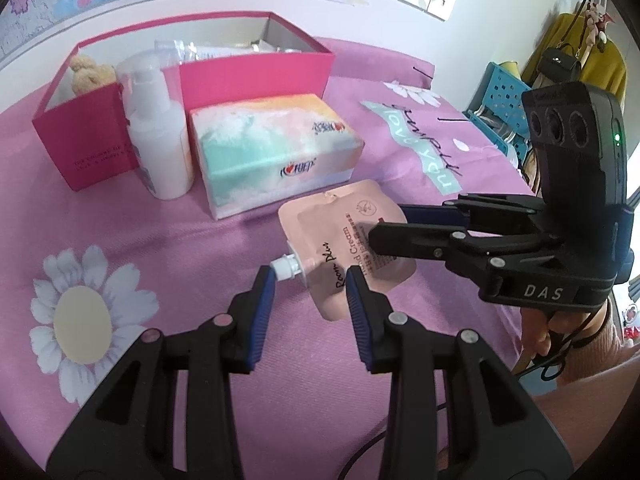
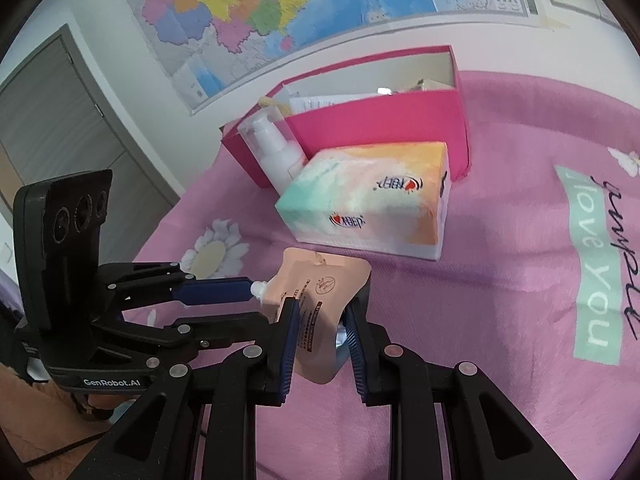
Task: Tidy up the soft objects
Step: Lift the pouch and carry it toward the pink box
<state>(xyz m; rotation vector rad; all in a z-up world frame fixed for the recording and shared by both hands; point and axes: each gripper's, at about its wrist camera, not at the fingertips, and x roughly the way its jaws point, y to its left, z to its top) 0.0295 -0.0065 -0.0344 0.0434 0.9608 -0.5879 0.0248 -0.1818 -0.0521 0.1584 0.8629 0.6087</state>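
Observation:
A pink hand cream pouch (image 1: 340, 240) with a white cap (image 1: 285, 268) is held just above the pink bedspread. My right gripper (image 2: 320, 344) is shut on the pouch (image 2: 320, 312), pinching its lower edge; it shows from the right in the left wrist view (image 1: 390, 224). My left gripper (image 1: 310, 292) is open around the cap end, its fingers either side of the spout without clamping. In the right wrist view the left gripper (image 2: 236, 306) has one blue pad beside the cap (image 2: 258, 288). A tissue pack (image 1: 272, 148) lies behind the pouch.
A pink box (image 1: 256, 80) stands at the back holding a plush toy (image 1: 86, 74) and packets. A white pump bottle (image 1: 158, 136) stands in front of it, left of the tissue pack. A blue crate (image 1: 504, 96) is off the bed's right edge.

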